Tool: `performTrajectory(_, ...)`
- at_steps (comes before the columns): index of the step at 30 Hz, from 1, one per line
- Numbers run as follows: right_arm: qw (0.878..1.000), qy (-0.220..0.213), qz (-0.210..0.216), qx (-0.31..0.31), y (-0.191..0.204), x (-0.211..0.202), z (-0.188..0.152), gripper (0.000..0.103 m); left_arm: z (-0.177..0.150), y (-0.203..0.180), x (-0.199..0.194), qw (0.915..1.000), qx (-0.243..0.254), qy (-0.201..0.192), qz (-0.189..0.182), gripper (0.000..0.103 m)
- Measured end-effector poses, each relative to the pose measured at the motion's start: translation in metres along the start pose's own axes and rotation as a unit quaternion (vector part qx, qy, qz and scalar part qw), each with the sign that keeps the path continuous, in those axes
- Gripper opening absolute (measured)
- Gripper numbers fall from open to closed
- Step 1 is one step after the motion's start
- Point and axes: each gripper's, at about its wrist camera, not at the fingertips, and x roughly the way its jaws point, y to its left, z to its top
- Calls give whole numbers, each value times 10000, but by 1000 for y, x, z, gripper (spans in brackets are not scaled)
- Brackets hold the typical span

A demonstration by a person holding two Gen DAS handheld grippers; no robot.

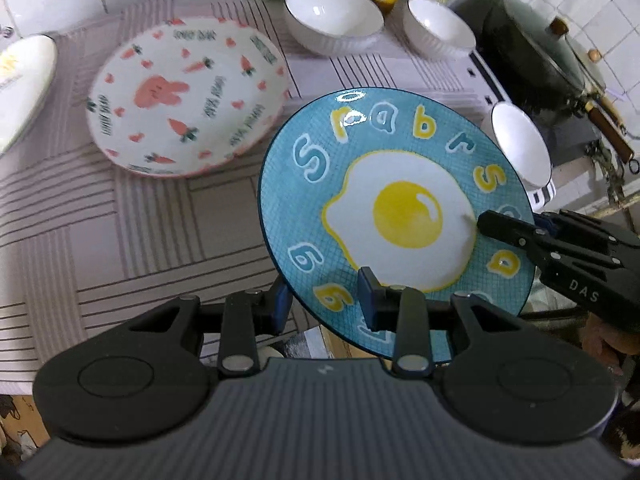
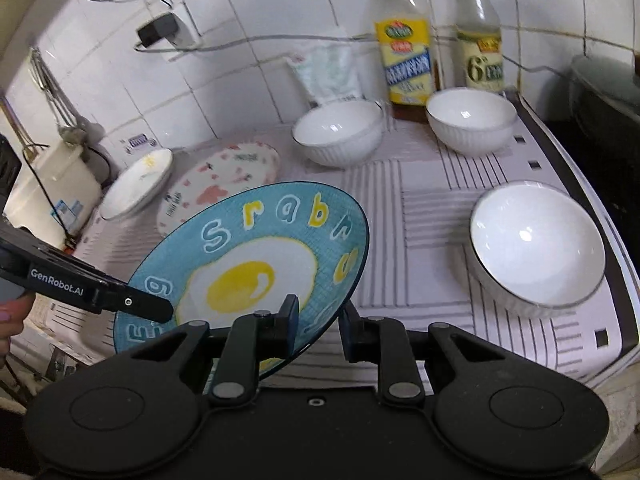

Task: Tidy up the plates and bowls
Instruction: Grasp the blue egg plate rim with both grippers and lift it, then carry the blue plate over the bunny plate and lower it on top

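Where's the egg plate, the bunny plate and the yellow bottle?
egg plate (image 1: 408,216), left wrist view, on the yolk.
bunny plate (image 1: 160,90), left wrist view, on the bunny.
yellow bottle (image 2: 406,64), right wrist view, on its label.

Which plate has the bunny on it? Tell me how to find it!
Look at the striped mat on the counter. Toward its back left lie two plates: a plain white plate at the edge and the bunny plate next to it. Only the bunny plate has a pink rabbit in the middle and little orange carrots all around.
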Motion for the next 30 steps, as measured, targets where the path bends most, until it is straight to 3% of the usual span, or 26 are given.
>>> performTrajectory(17, 9949, -187, 652, -752, 55, 10, 60, 26, -7, 43, -71, 9935, -669, -840, 375, 33)
performTrajectory(30, 9935, -44, 877, -727, 85, 56, 93, 26, 15, 98, -76, 9916, -961, -756, 414, 33)
